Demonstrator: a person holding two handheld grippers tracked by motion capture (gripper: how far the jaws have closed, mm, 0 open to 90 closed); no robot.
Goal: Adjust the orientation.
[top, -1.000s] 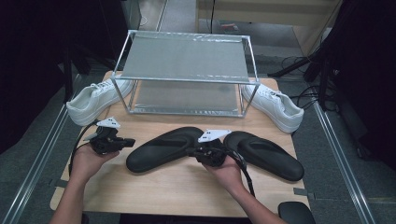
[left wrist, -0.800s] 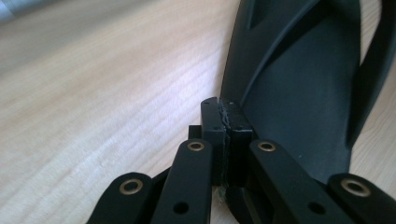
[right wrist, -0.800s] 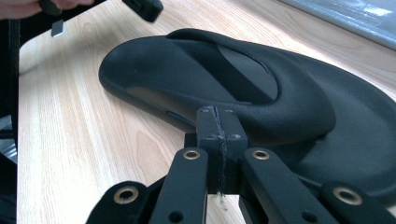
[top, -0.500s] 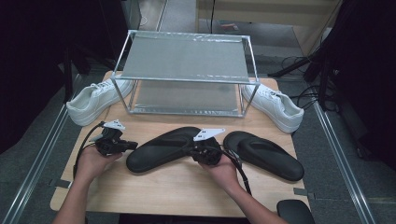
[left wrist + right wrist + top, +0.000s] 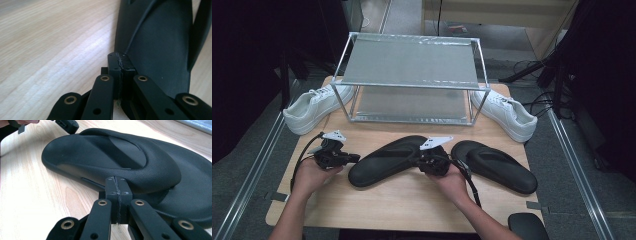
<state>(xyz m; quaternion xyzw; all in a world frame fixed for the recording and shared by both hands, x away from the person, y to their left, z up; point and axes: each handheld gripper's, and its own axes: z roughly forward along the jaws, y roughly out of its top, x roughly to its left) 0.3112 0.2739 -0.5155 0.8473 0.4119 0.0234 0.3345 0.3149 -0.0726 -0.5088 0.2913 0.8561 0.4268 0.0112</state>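
Between the two grippers lies the near flip-flop [image 5: 389,160], black, sole down on the table [image 5: 377,205]; its long axis runs slantwise, one end low beside the left gripper [image 5: 354,158], the other end higher and just beyond the right gripper [image 5: 424,159]; which end is toe I cannot tell from the high view. Left gripper: jaws pressed together with nothing between them, tips at the flip-flop's edge [image 5: 160,50]; contact uncertain. Right gripper [image 5: 116,180]: jaws likewise closed on nothing, tips right at the flip-flop's side [image 5: 112,155] below the strap; touching or just short, cannot tell. A hand [image 5: 312,172] holds the left gripper, another hand [image 5: 452,182] the right; a cable trails from each.

To the right of the right gripper lies a second flip-flop [image 5: 494,165], black, long axis slanting the other way, apart from the first. Beyond both grippers stands a wire-framed rack [image 5: 412,65] with two mesh shelves; a white sneaker [image 5: 314,107] sits at its left foot, another sneaker [image 5: 507,115] at its right foot.

Surface: pale wood-grain tabletop; grey floor around it; a metal rail [image 5: 252,175] along the left side; dark curtains to either side; cables on the floor at far right.
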